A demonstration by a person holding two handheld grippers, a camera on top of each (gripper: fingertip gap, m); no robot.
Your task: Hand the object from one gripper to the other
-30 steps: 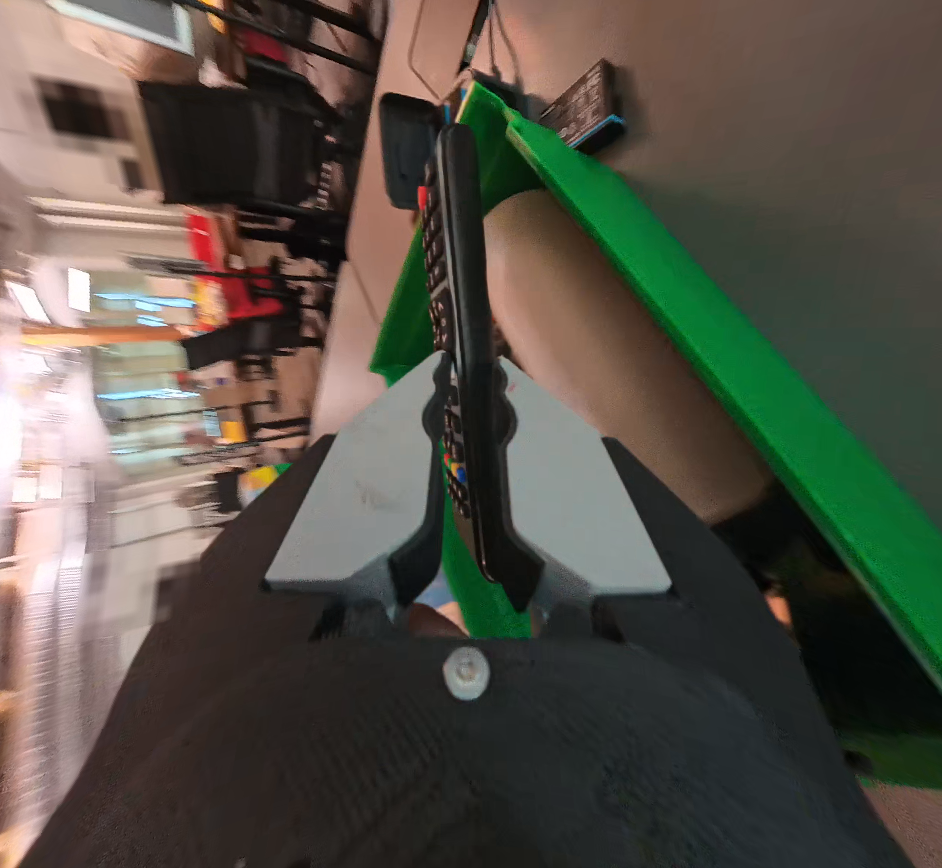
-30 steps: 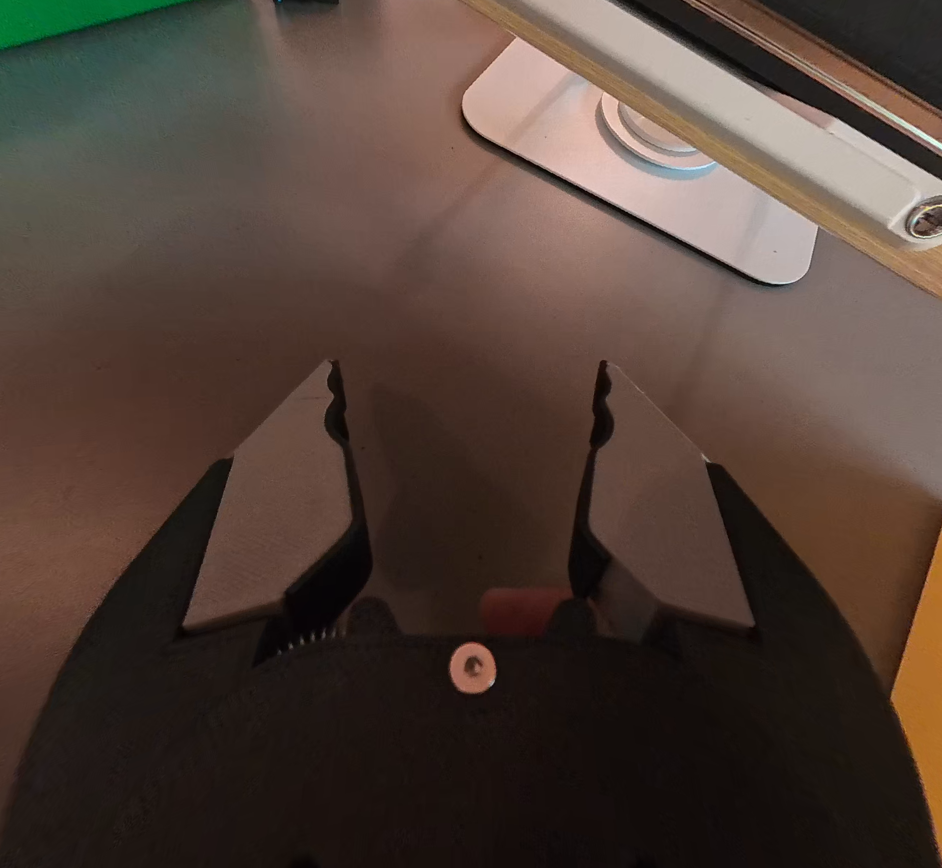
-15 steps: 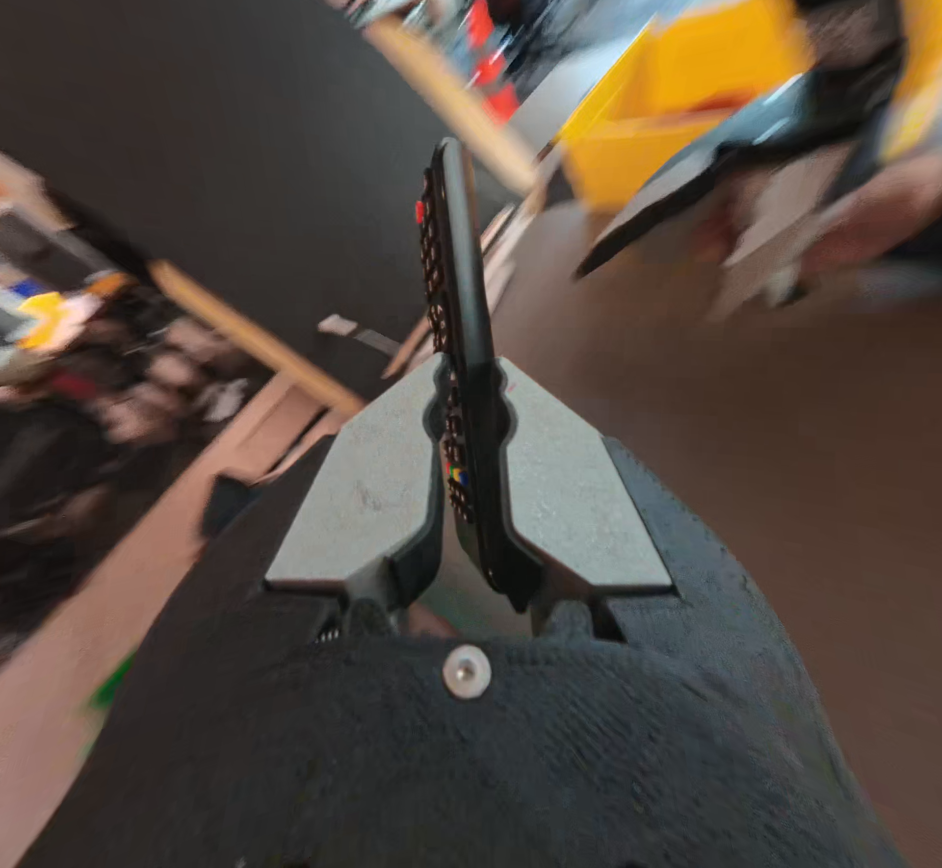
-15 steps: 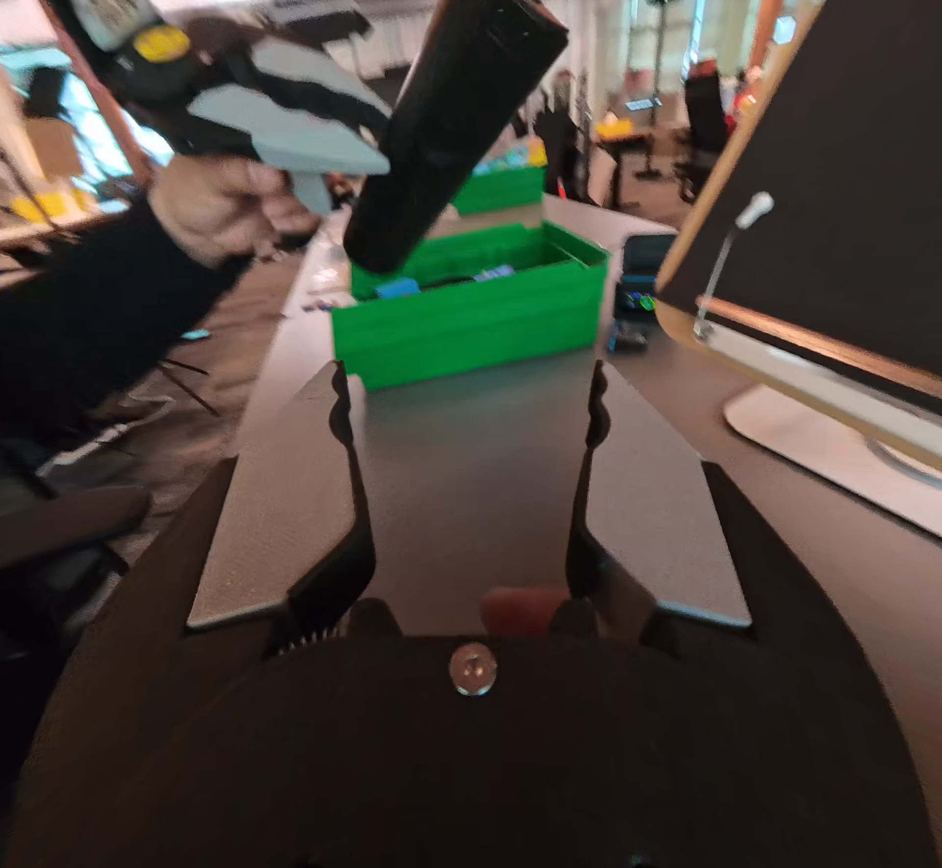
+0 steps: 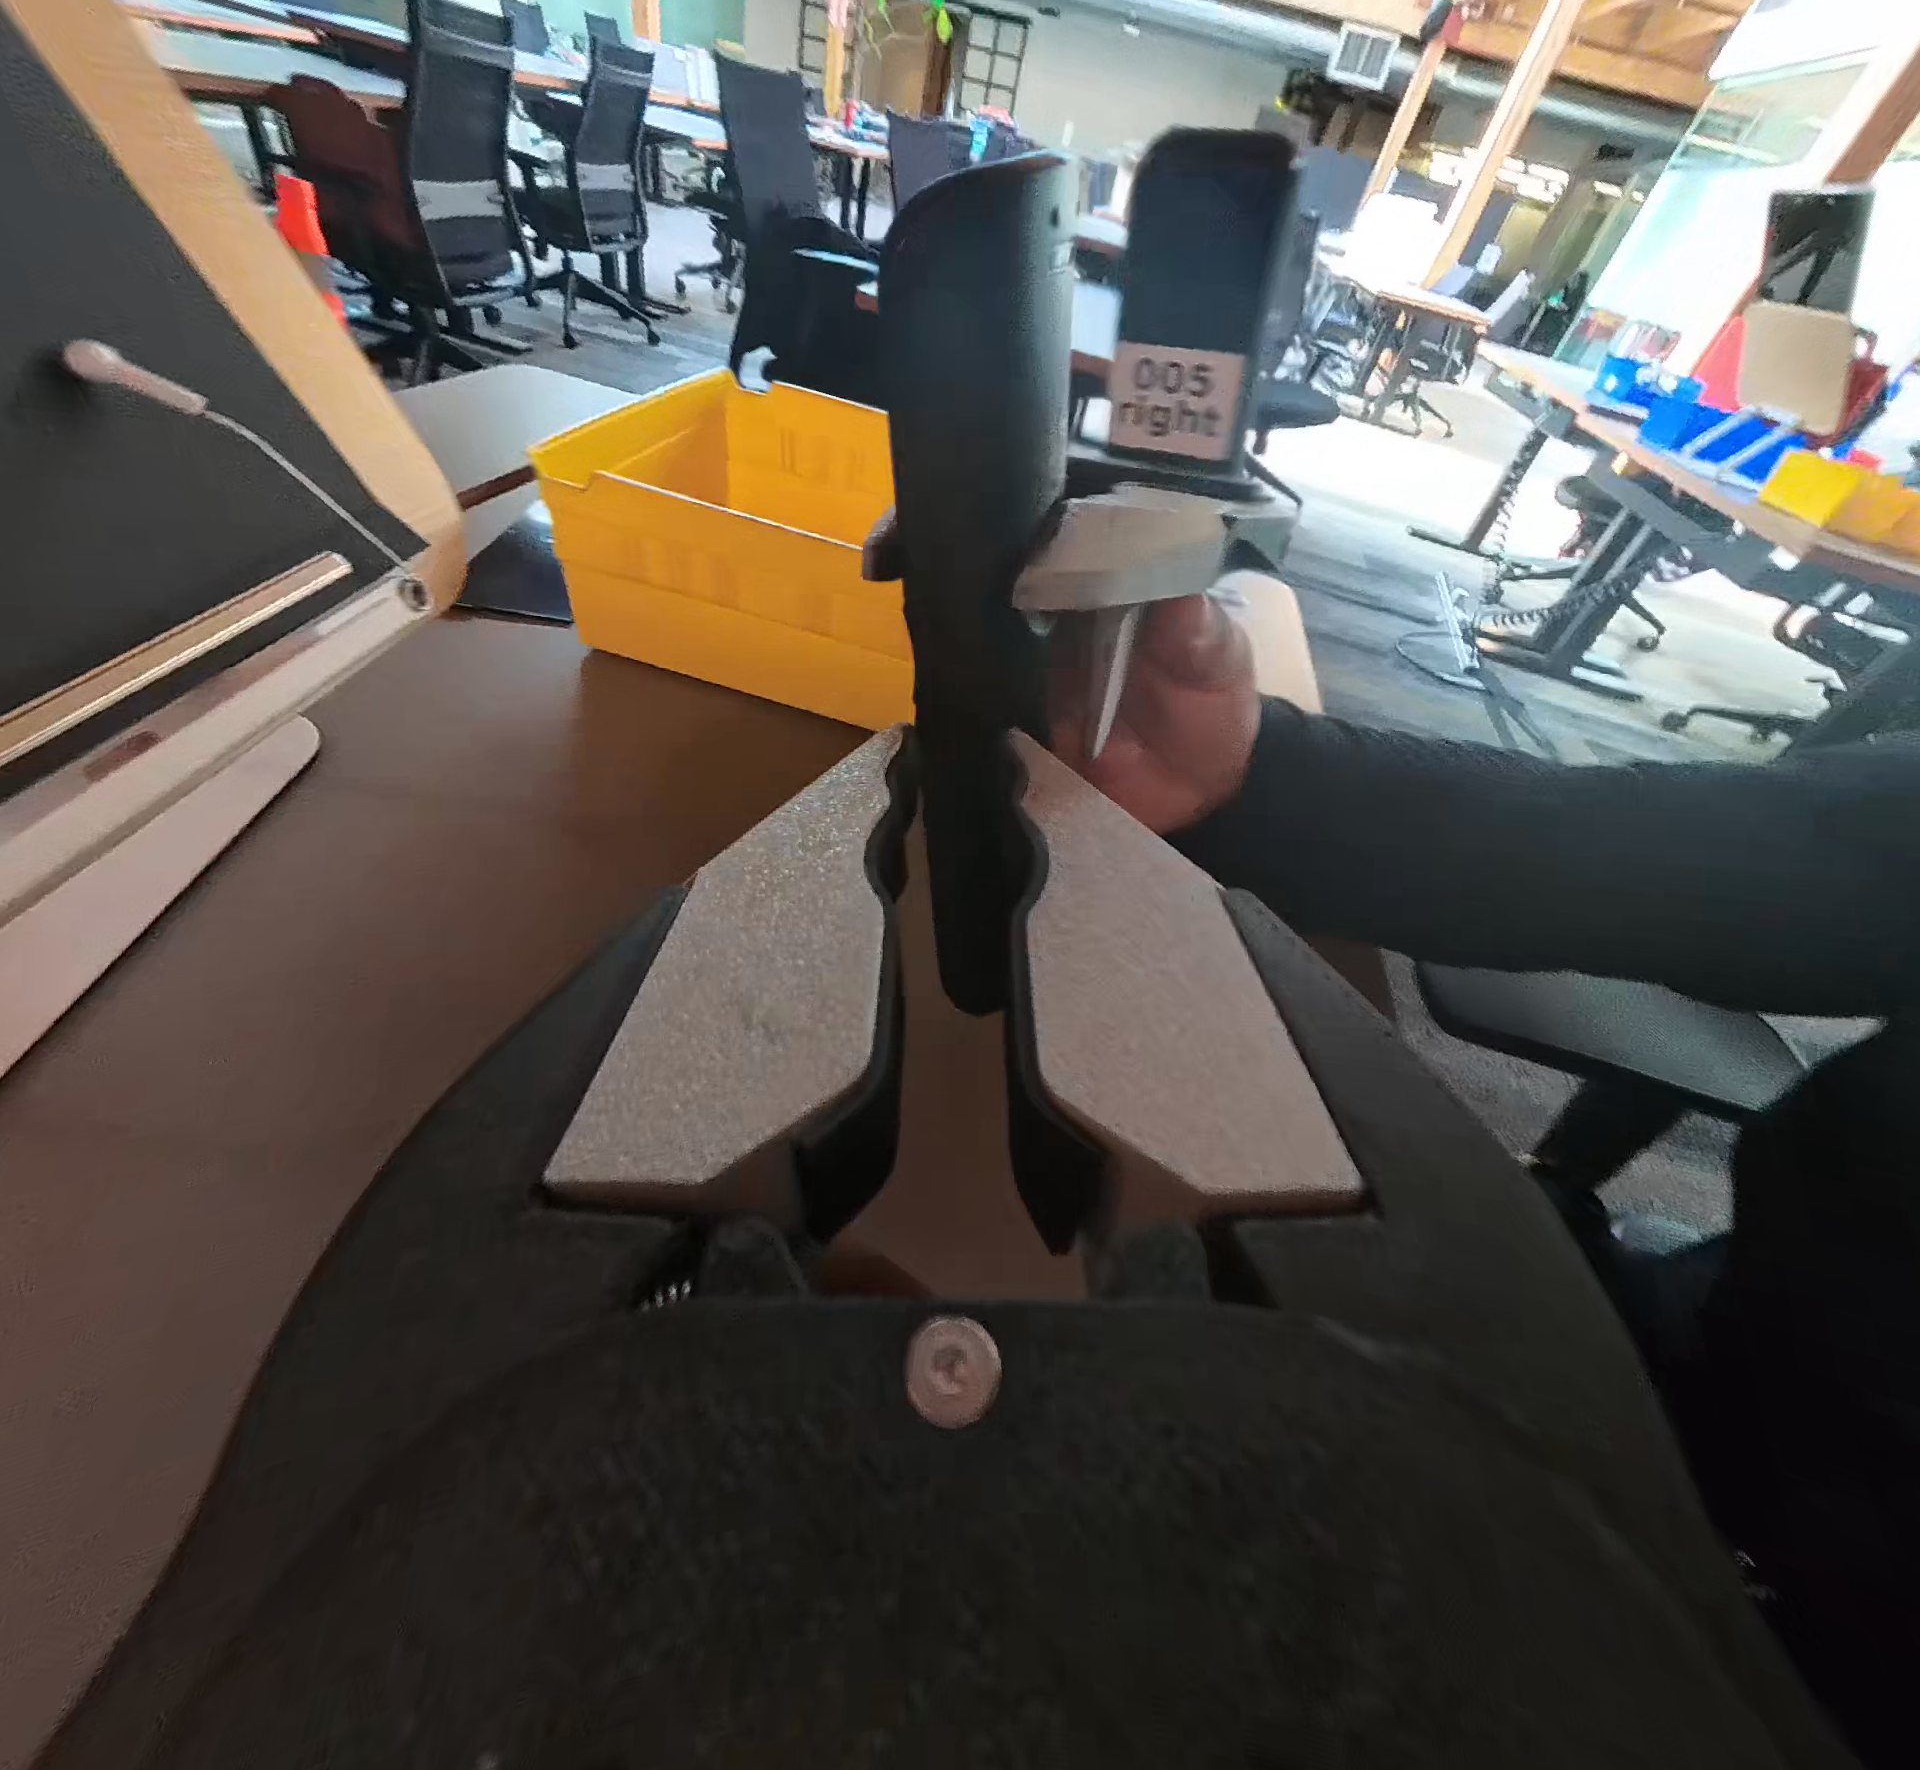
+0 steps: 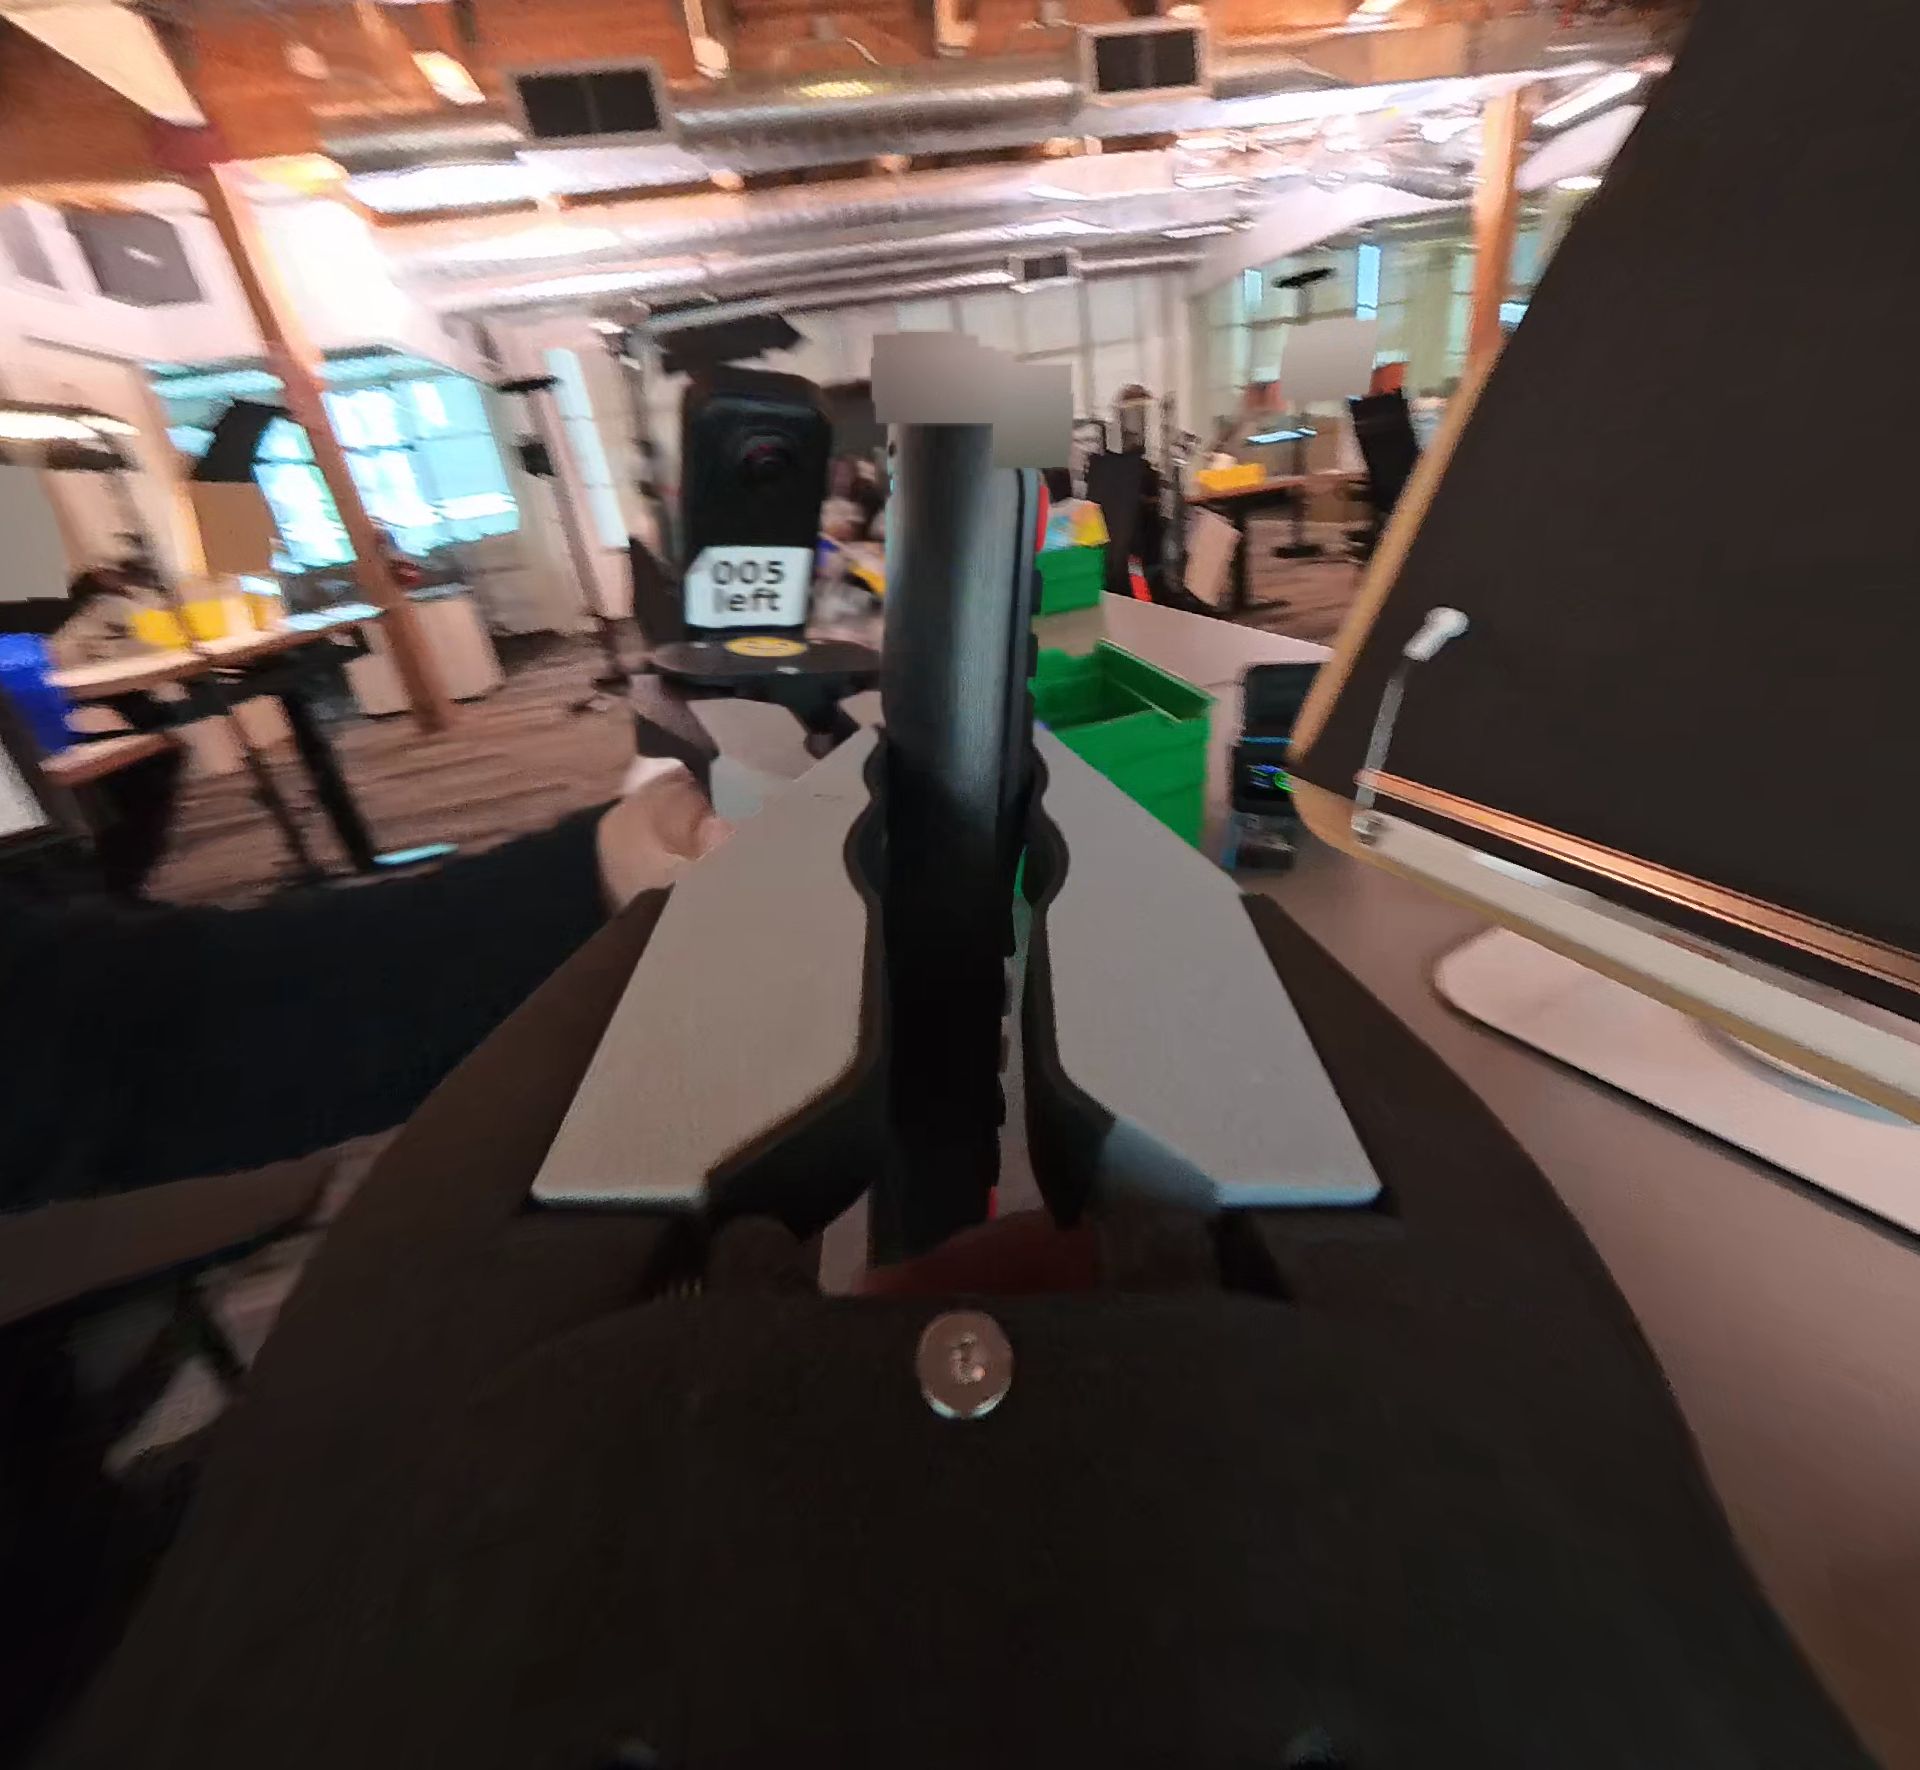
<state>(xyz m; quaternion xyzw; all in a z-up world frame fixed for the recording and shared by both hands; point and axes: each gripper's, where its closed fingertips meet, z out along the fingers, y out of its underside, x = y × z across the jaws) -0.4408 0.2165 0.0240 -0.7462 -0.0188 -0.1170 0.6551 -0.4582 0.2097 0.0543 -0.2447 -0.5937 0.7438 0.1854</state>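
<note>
While both tools grip it, the remote (image 5: 971, 473) stands near upright in the air above the tabletop, touching nothing else; left gripper (image 5: 961, 785) is pressed together on its lower end, w/ the bottom tip hanging between the fingers; right gripper (image 6: 951, 764) is pinched on it higher up, about mid-length, fingers flat against front and back faces; a hand (image 5: 1153, 712) shows just behind that tool.

Handling, as a guess: stiff plastic, light, long and slim, smooth on the back so it may slip or swivel if held by one end only; button side gives more bite; best hold is across the thin dimension near the middle, approx. where the right one sits; not fragile, but a drop onto the tabletop is worth avoiding.

Containers: yellow bin (image 5: 727, 525) sits at the far edge of the tabletop, just behind the remote in the left wrist view; only bare inner walls show, floor hidden; green bin (image 6: 1132, 733) is at the opposite far edge, beside the monitor (image 6: 1662, 473); contents can't be made out.
</note>
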